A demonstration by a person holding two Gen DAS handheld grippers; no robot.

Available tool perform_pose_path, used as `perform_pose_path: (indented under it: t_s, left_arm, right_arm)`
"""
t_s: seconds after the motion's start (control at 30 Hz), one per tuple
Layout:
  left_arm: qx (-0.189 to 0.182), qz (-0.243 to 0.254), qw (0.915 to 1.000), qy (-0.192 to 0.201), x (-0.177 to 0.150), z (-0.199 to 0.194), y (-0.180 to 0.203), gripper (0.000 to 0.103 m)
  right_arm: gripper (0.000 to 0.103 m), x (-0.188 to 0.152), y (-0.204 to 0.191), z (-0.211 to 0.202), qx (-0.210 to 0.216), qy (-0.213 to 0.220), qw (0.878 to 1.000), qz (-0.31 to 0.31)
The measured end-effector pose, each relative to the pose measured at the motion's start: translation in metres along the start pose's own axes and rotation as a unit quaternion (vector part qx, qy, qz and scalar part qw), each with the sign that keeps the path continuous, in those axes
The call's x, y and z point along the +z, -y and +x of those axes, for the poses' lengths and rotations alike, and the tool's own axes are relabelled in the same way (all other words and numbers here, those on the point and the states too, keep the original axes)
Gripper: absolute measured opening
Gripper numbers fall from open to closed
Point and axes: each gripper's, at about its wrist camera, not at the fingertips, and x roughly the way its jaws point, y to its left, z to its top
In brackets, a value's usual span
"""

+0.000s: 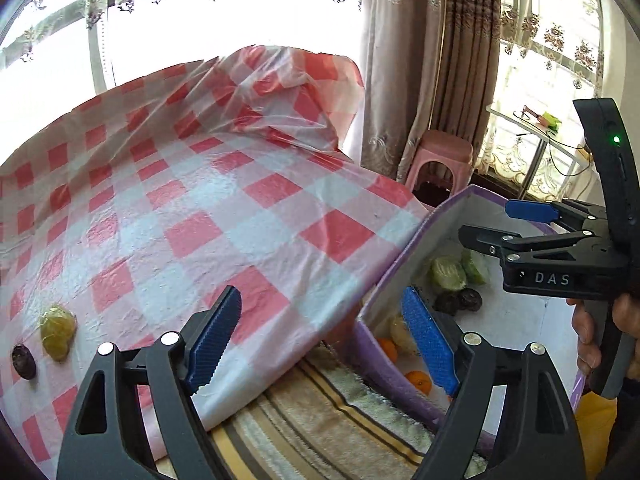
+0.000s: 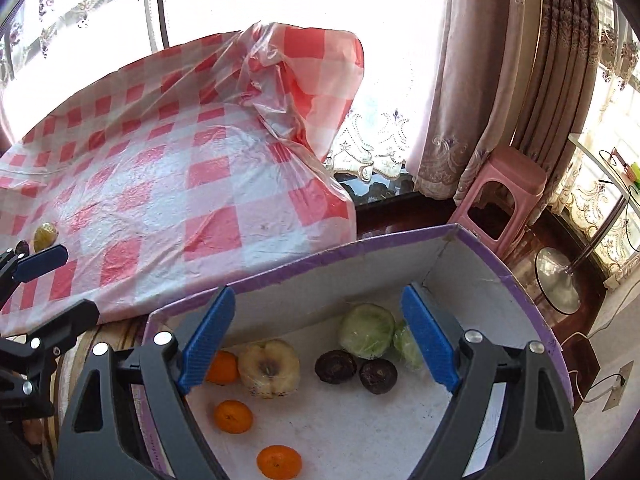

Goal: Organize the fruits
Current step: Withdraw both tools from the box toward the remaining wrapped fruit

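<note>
Oranges (image 2: pixel 278 461) are lying nearest in the purple box (image 2: pixel 520 280), three of them strung along its left side, one just behind the left finger of the right gripper (image 2: pixel 320 336). That gripper is hanging over the box with its blue pads spread wide apart, holding nothing. Just beyond the oranges, a pale wrapped apple (image 2: pixel 270 369) is resting with its core end facing up, touching the farthest orange. To its right, two dark round fruits (image 2: pixel 356 368) are sitting side by side, touching each other. Behind them, toward the far right corner of the box, two green wrapped fruits (image 2: pixel 367 330) are crowding against the wall.

Over on the left, the left gripper (image 1: pixel 324 340) is hovering at the near edge of the desk (image 1: pixel 224 208), its fingers also wide apart and empty, one over the red-and-white checked cloth, the other over the box's left wall (image 1: pixel 396 264). A striped towel (image 1: pixel 328 412) is showing beneath it, between the cloth edge and the box.

Out on the desk, at its near left, a yellowish wrapped fruit (image 1: pixel 58 332) is lying beside a small dark fruit (image 1: pixel 24 361), both well apart from the box. Farther back, the checked cloth is bunching up into a hump (image 1: pixel 296 92). Beyond the box, a pink stool (image 2: pixel 502 196) is standing by the curtains (image 2: pixel 480 80).
</note>
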Motion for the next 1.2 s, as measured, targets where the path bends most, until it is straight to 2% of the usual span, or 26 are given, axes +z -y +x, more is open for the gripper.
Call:
perform_pose_path:
  t_s: [0.33,0.53,0.93,0.97,1.03,1.13,1.2]
  left_arm:
    - [0.045,-0.057,0.9972,0.021,-0.002,-0.020,-0.063,0.081]
    - [0.077,-0.107,0.9909,0.027,-0.009,-0.030,-0.113,0.083]
    - [0.160,-0.177,0.9706,0.030,-0.036,-0.057,-0.208,0.082]
    - [0.168,-0.183,0.9683,0.028,-0.039,-0.058,-0.215,0.081]
    - [0.187,-0.193,0.9630,0.020,-0.046,-0.060,-0.231,0.073]
    - [0.212,-0.206,0.9553,0.002,-0.056,-0.058,-0.251,0.067]
    - [0.224,-0.212,0.9514,-0.012,-0.063,-0.055,-0.262,0.067]
  right_arm:
    - [0.088,0.013,-0.063,-0.003,0.045,0.019,0.998,-0.035]
    - [0.089,0.024,-0.105,-0.003,0.071,0.030,0.995,-0.057]
    - [0.092,0.035,-0.174,0.001,0.105,0.035,0.990,-0.092]
    - [0.092,0.036,-0.178,0.002,0.108,0.035,0.989,-0.093]
    - [0.092,0.036,-0.186,0.003,0.113,0.034,0.988,-0.095]
    - [0.092,0.038,-0.201,0.007,0.121,0.031,0.987,-0.099]
    - [0.092,0.039,-0.212,0.008,0.127,0.030,0.986,-0.102]
